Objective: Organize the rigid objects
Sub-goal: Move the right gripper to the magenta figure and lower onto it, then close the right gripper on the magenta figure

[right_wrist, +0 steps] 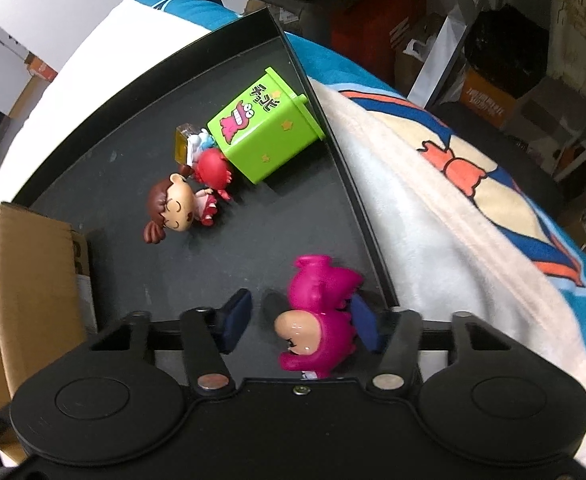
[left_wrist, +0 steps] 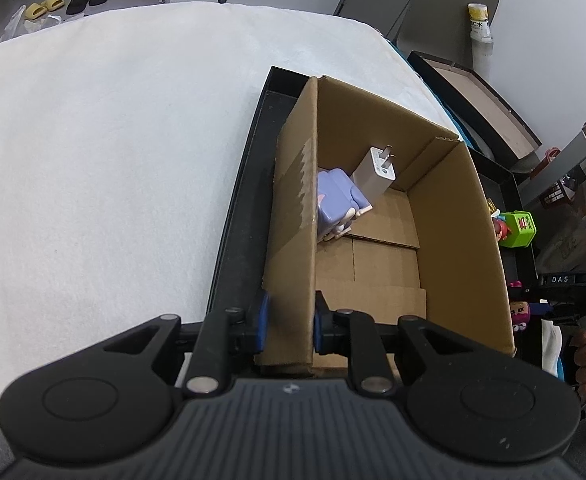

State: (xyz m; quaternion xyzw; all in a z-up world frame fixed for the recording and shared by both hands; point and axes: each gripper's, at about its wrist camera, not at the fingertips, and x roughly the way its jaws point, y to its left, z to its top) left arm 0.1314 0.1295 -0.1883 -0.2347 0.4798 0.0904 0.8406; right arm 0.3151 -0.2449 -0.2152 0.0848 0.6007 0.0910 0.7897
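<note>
My left gripper [left_wrist: 291, 322] is shut on the left wall of an open cardboard box [left_wrist: 461, 240] that stands in a black tray [left_wrist: 237, 216]. Inside the box lie a white charger plug [left_wrist: 375, 174] and a lilac toy [left_wrist: 339, 204]. My right gripper [right_wrist: 301, 322] is open over the black tray [right_wrist: 141, 168], its jaws on either side of a magenta-suited figurine [right_wrist: 317, 312] that lies between them. Farther off lie a brown-haired girl figurine [right_wrist: 173, 208], a red figure [right_wrist: 213, 170] and a green toy cube [right_wrist: 265, 128].
The tray rests on a white cloth [left_wrist: 113, 160]. A blue, white and orange blanket [right_wrist: 473, 200] lies right of the tray. The cardboard box [right_wrist: 25, 280] fills the tray's left side in the right wrist view. Shelves and boxes stand behind.
</note>
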